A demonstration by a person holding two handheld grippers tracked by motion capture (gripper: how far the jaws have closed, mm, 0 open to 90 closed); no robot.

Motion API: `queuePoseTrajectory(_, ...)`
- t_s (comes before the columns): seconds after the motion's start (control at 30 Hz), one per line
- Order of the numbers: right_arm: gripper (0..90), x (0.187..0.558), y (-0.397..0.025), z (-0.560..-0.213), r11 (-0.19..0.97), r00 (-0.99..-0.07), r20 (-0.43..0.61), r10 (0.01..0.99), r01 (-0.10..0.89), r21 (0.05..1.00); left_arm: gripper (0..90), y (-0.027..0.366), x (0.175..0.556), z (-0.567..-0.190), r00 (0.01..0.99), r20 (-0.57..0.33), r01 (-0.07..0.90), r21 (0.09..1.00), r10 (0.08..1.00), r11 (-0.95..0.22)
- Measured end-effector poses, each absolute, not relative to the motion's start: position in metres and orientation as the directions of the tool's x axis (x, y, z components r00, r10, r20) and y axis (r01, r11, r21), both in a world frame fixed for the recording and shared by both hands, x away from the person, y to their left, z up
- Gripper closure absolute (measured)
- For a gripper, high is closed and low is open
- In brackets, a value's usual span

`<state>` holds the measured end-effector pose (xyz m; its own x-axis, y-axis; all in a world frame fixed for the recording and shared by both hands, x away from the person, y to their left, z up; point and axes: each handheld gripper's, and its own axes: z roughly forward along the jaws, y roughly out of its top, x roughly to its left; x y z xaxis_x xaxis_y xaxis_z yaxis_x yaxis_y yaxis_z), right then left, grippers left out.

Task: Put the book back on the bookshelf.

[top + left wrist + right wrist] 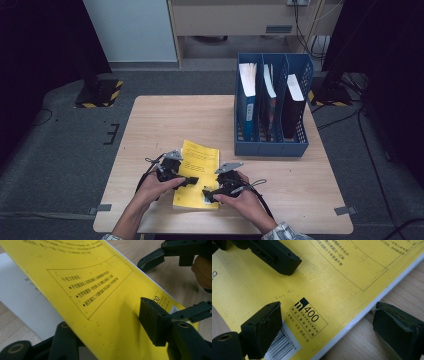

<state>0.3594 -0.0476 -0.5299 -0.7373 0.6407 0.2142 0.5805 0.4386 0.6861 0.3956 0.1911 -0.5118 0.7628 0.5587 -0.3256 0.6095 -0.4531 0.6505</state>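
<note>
Both forearms come in low over the near edge of the table (pixel 150 115), where a yellow book (pixel 197 175) lies flat. Its cover is pinched by the left gripper (pixel 105 335) and peeled up at that side. Over the opposite edge, the right gripper (pixel 327 332) is spread, one pad on the cover, one off. Better it slides under the edge before closing, likely bound for the blue file rack (pixel 272 145).

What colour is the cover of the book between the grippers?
Yellow with black print; the book shows best in the right gripper view.
</note>
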Motion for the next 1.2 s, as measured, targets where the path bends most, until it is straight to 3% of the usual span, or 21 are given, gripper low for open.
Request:
queuePoseTrajectory(0.37,8.7,0.36,-0.048,-0.53,0.451,-0.745,0.204,0.635,0.572,0.685,56.2,0.192,0.403,-0.509,0.764,-0.375,0.631,0.6,0.524,-0.491)
queuePoseTrajectory(0.63,8.0,0.36,-0.048,-0.53,0.462,-0.752,0.201,0.628,0.568,0.681,73.3,0.195,0.407,-0.506,0.747,-0.412,0.654,0.597,0.521,-0.465)
queuePoseTrajectory(1.2,5.4,0.381,-0.056,-0.53,0.432,-0.757,0.293,0.584,0.595,0.678,80.6,0.202,0.404,-0.492,0.753,-0.455,0.645,0.653,0.476,-0.397)
